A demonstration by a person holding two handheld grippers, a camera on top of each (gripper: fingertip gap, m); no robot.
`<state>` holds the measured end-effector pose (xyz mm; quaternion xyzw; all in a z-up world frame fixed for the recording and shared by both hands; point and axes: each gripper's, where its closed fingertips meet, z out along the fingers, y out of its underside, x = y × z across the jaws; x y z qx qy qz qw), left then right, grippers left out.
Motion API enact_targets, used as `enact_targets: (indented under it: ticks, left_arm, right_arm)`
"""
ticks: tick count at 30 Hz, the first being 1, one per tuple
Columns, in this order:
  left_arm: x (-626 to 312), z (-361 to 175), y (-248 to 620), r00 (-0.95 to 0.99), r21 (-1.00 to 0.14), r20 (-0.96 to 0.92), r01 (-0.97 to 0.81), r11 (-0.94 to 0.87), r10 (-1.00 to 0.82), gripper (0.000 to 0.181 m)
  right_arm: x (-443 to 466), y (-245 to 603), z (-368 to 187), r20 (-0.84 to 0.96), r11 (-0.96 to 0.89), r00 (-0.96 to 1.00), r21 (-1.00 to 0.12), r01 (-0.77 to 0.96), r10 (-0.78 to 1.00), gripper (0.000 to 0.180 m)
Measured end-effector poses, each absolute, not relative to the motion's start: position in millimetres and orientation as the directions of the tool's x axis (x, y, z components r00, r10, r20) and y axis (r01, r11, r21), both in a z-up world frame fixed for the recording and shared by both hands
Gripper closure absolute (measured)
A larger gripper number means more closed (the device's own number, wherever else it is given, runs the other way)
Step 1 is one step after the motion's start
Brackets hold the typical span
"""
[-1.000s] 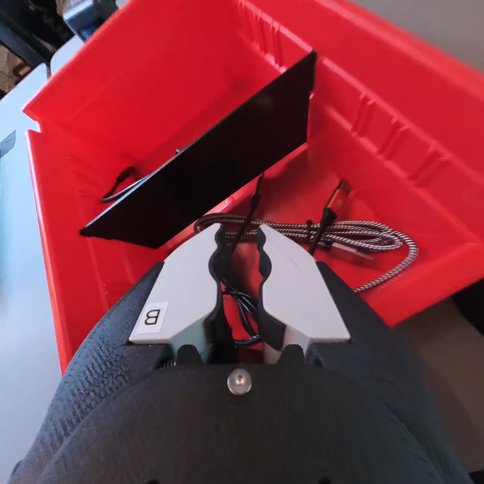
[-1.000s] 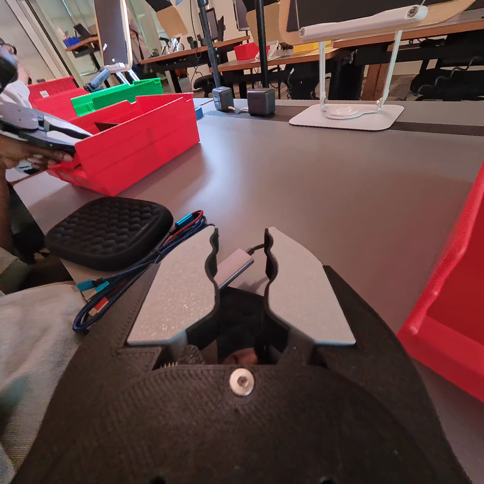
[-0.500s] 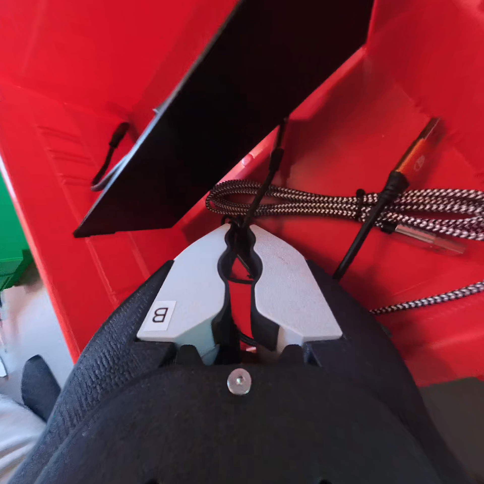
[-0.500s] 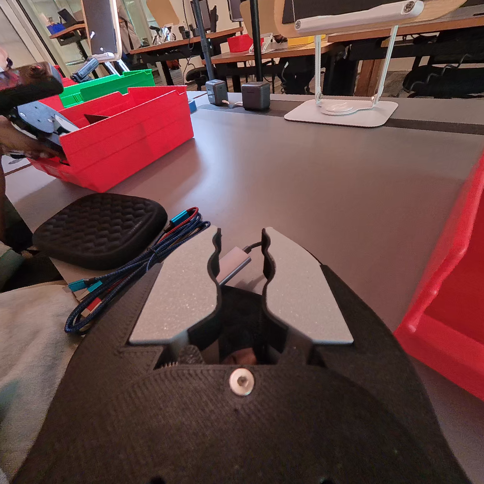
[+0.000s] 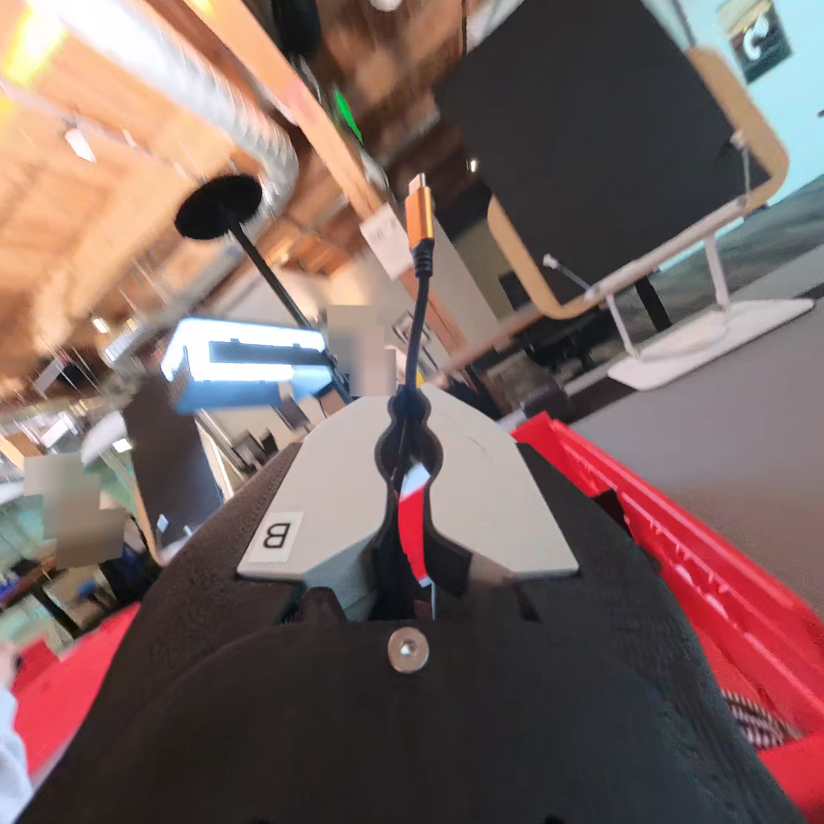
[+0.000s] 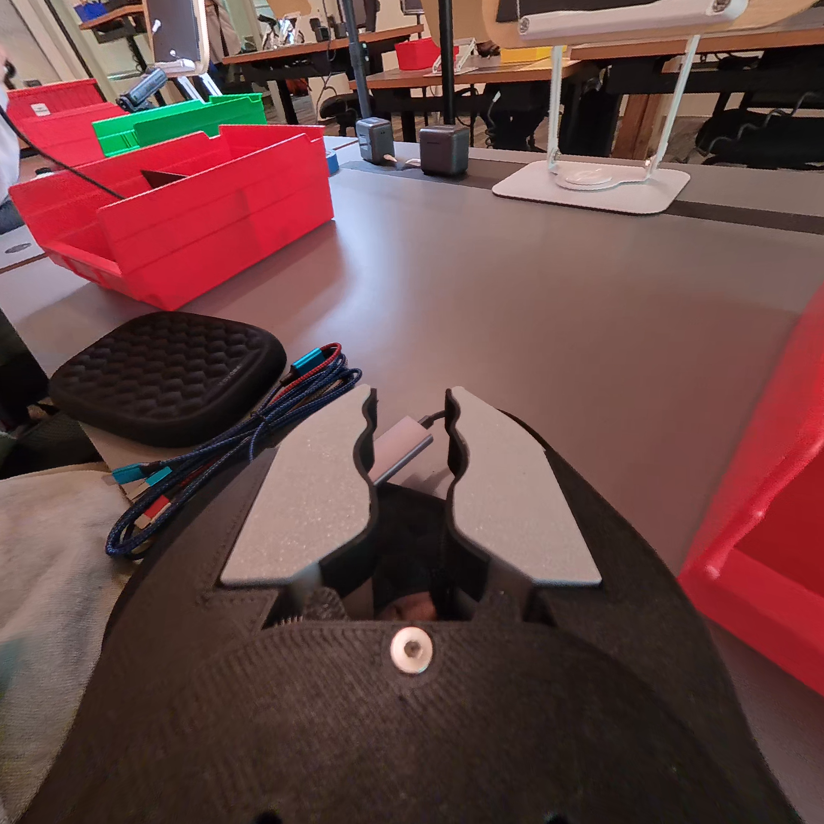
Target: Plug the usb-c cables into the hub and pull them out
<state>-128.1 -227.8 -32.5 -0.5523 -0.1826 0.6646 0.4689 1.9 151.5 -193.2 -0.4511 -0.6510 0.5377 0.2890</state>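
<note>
In the left wrist view my left gripper (image 5: 410, 397) is shut on a thin black cable (image 5: 414, 330). The cable's orange USB-C plug (image 5: 419, 214) sticks up past the fingertips, in the air above the red bin (image 5: 669, 535). In the right wrist view my right gripper (image 6: 409, 394) is open low over the grey table (image 6: 535, 312). The grey hub (image 6: 403, 441) lies between its fingers, with a gap on the right side. A bundle of blue and red braided cables (image 6: 267, 428) lies just left of it. The left gripper is out of sight in this view.
A black padded pouch (image 6: 167, 374) sits left of the cable bundle. A red bin (image 6: 200, 214) with a black divider and a green bin (image 6: 178, 125) stand at the far left. Another red bin (image 6: 758, 535) is close on the right. A white stand (image 6: 593, 187) and two chargers (image 6: 441, 149) are at the back. My hands' fingertips stand some 45 cm from each other.
My left gripper has closed on the black cable in the red bin and lifted it out, swinging upward so that the orange plug points up. The right gripper has barely moved.
</note>
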Motion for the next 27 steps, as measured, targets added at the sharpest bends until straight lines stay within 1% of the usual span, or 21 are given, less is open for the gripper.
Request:
enact_targets:
  ticks: [3,6,8,9,11,13,14,17,21,23,27]
  left_arm:
    - [-94,-8,-187,-0.034,-0.604,-0.65,-0.584,-0.542,0.759,0.177]
    - [-55,17,-157,-0.127,-0.466,-0.649,-0.712,-0.525,0.75,0.177]
    - [-27,34,-145,-0.155,-0.399,-0.608,-0.789,-0.468,0.779,0.177]
    - [-16,39,-137,-0.122,-0.387,-0.595,-0.823,-0.416,0.794,0.177]
    - [-2,38,-117,-0.034,-0.382,-0.633,-0.855,-0.35,0.773,0.177]
    - [3,24,-92,0.024,-0.36,-0.713,-0.87,-0.338,0.701,0.177]
    - [4,11,-77,0.07,-0.356,-0.76,-0.876,-0.324,0.646,0.177]
    - [0,-42,-31,0.223,-0.407,-0.848,-0.856,-0.32,0.482,0.177]
    - [-6,-106,15,0.369,-0.46,-0.877,-0.831,-0.314,0.309,0.176]
    - [-7,-124,26,0.386,-0.46,-0.883,-0.826,-0.326,0.267,0.178]
    - [-2,-142,36,0.432,-0.47,-0.883,-0.82,-0.327,0.185,0.177]
  right_arm:
    - [7,145,-187,-0.093,0.026,-0.483,-0.972,0.235,0.87,0.151]
    - [13,136,-173,-0.066,0.02,-0.543,-0.988,0.151,0.837,0.15]
    - [16,131,-166,-0.043,0.021,-0.564,-0.994,0.107,0.825,0.15]
    - [16,129,-164,-0.033,0.025,-0.572,-0.995,0.093,0.82,0.15]
    - [17,125,-161,-0.018,0.028,-0.583,-0.997,0.07,0.812,0.15]
    - [20,120,-154,-0.02,0.006,-0.601,-0.999,0.042,0.799,0.15]
    - [23,116,-149,-0.032,-0.018,-0.618,-0.999,0.029,0.785,0.15]
    - [36,99,-130,-0.048,-0.084,-0.693,-0.996,-0.018,0.72,0.149]
    - [53,81,-115,0.036,-0.053,-0.746,-0.994,-0.095,0.665,0.147]
    - [57,77,-112,0.065,-0.033,-0.753,-0.993,-0.114,0.655,0.143]
    - [57,77,-111,0.093,-0.005,-0.748,-0.992,-0.127,0.658,0.143]
